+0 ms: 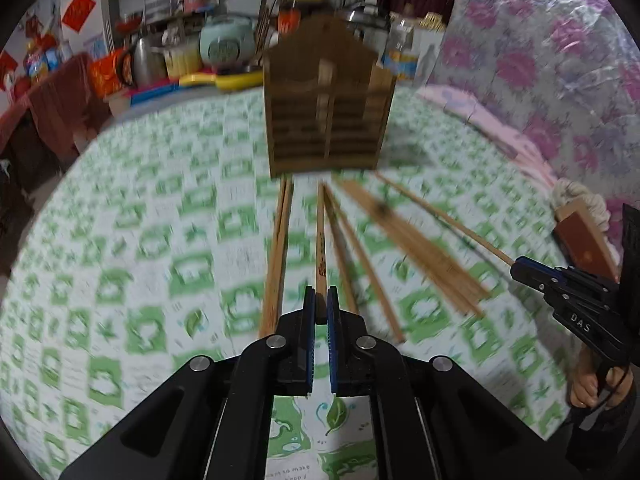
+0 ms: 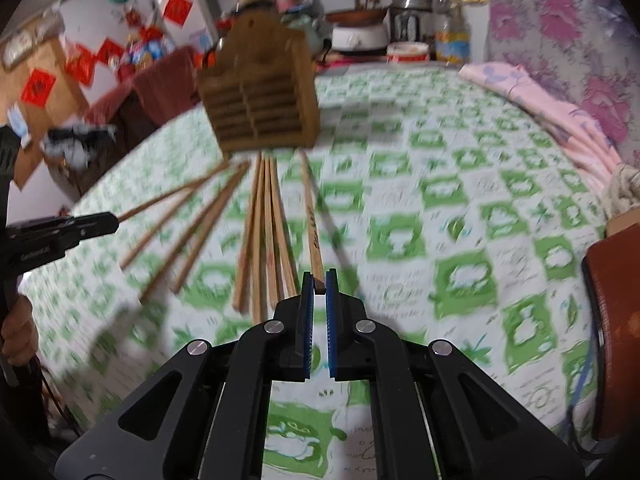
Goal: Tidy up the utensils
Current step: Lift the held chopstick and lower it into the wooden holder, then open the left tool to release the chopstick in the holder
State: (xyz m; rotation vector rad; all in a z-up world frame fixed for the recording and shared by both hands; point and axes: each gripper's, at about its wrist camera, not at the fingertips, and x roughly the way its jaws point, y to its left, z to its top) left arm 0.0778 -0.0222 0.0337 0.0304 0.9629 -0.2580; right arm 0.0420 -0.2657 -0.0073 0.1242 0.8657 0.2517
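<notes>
Plain wooden chopsticks [image 1: 412, 248], long, slim and square-ended, lie fanned out on the surface [image 1: 160, 240] with its green-and-white patterned cloth, their far tips converging at the foot of a slatted wooden utensil holder [image 1: 326, 108] with a peaked back; the left hand-held gripper [image 1: 321, 300] pinches the near end of one printed chopstick [image 1: 321, 240]; the right hand-held gripper [image 2: 319, 282] likewise clamps the end of another chopstick [image 2: 314, 224]; both views are motion-blurred.

A lived-in home kitchen: a rice cooker [image 1: 226, 46], kettle [image 1: 146, 60] and pressure cooker [image 2: 410, 14] crowd behind the counter [image 1: 120, 208], with red paper decorations [image 2: 38, 86] on walls.
</notes>
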